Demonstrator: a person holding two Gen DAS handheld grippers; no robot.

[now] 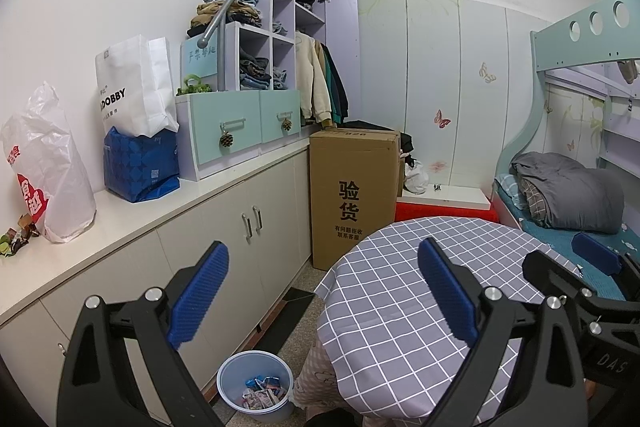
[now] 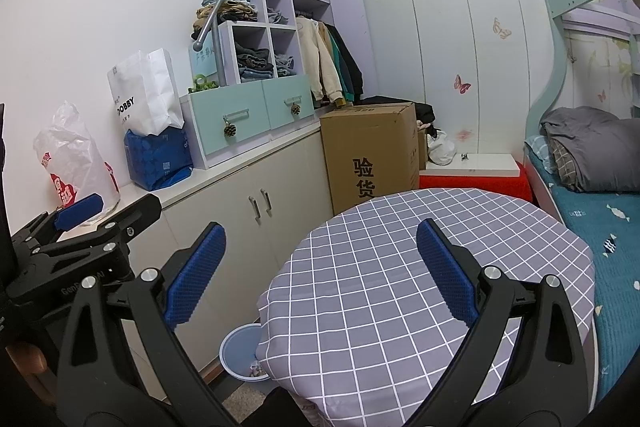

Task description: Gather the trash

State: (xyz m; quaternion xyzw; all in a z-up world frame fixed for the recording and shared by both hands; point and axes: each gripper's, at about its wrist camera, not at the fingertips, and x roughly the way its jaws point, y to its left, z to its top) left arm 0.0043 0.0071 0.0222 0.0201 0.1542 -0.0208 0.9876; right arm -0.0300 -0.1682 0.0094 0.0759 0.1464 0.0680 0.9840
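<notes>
Bedroom, one checked round table (image 1: 400,267), one bin (image 1: 256,387) holding wrappers; both grippers' jaws apart, empty

Checked tablecloth (image 1: 400,291) on round table; cardboard box (image 1: 352,187) beside cabinet (image 1: 224,223); 2 teal drawers (image 1: 248,131).

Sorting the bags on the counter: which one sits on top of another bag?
The white paper bag printed with black letters; it stands in the blue patterned bag. The crinkled white plastic bag with red print stands apart, directly on the counter.
</notes>
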